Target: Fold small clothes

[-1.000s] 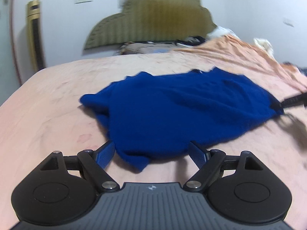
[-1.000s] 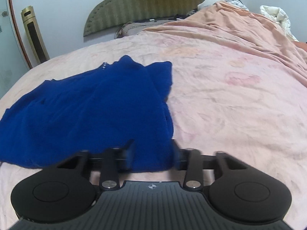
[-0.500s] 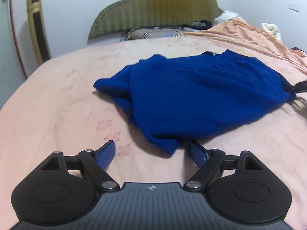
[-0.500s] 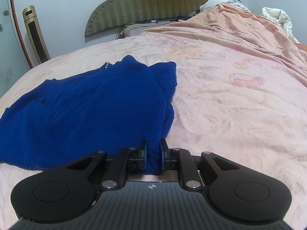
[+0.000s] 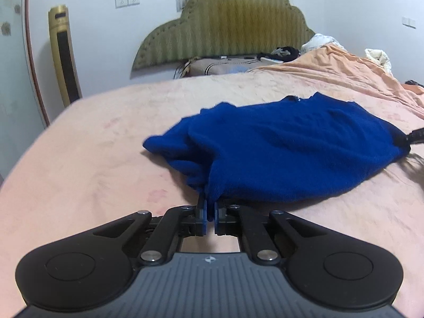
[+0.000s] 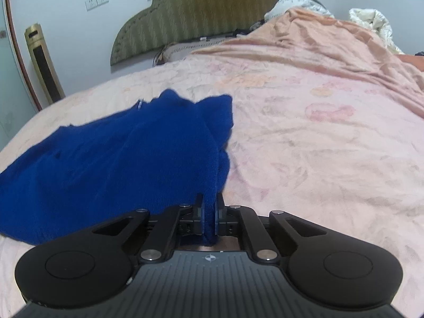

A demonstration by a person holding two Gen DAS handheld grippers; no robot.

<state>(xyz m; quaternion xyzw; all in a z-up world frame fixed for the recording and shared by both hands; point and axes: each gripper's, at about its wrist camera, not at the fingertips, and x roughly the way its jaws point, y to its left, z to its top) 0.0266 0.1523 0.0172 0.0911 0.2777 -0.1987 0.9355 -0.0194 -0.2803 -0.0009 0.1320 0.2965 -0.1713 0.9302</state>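
Observation:
A small dark blue knit sweater (image 5: 291, 143) lies spread on the pink bedspread (image 5: 92, 164). My left gripper (image 5: 209, 206) is shut on the sweater's near left corner, which is pulled up off the bed. In the right wrist view the sweater (image 6: 111, 153) stretches to the left, and my right gripper (image 6: 210, 204) is shut on its near right corner, with cloth bunched between the fingers. The right gripper's tip also shows at the far right of the left wrist view (image 5: 413, 137), on the sweater's edge.
A green padded headboard (image 5: 225, 23) and pillows stand at the far end. An orange blanket (image 6: 331, 42) is heaped along the right side with white bedding (image 6: 371, 21) behind. A gold tower unit (image 5: 63, 53) stands by the left wall.
My left gripper went from wide open to shut on the sweater's left corner. My right gripper closed on the right corner half a second earlier and has lifted it slightly.

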